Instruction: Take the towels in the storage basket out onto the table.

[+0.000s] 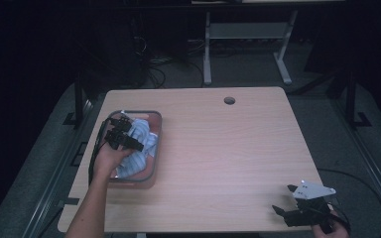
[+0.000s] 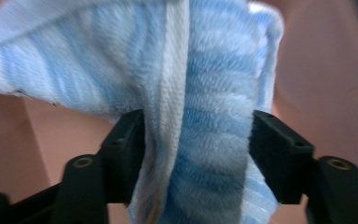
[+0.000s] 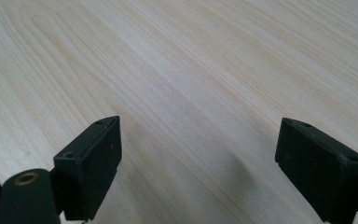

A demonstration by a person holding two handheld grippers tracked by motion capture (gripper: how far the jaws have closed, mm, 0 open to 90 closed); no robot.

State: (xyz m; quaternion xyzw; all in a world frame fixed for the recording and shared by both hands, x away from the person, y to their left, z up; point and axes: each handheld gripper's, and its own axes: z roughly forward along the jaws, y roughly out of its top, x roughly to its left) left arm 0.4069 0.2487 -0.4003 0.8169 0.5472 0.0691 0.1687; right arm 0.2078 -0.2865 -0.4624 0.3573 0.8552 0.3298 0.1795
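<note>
left gripper [image 1: 129, 135]: jaws pinched onto a fold of the blue striped towel [image 2: 200, 154] bunched in the tray [image 1: 155, 148]
right gripper [image 3: 198, 163]: wide open, empty, over bare bench [image 1: 228, 148]
risk: grip's on one fold, so lifting might slip it or drag the tray

The towel [image 2: 205, 93] is soft terry cloth, a fluffy pile in pale blue and white stripes with a flatter woven white band down its length; the tray [image 1: 155, 144] at the left of the high view looks like smooth plastic, matt pinkish inside with a grey rim; the counter [image 3: 191, 60] is pale wood-grain laminate, smooth with a faint sheen; the jaws of the left gripper [image 2: 196, 154] and right gripper [image 3: 198, 168] are matt black plastic with small brass-coloured inserts.
</note>
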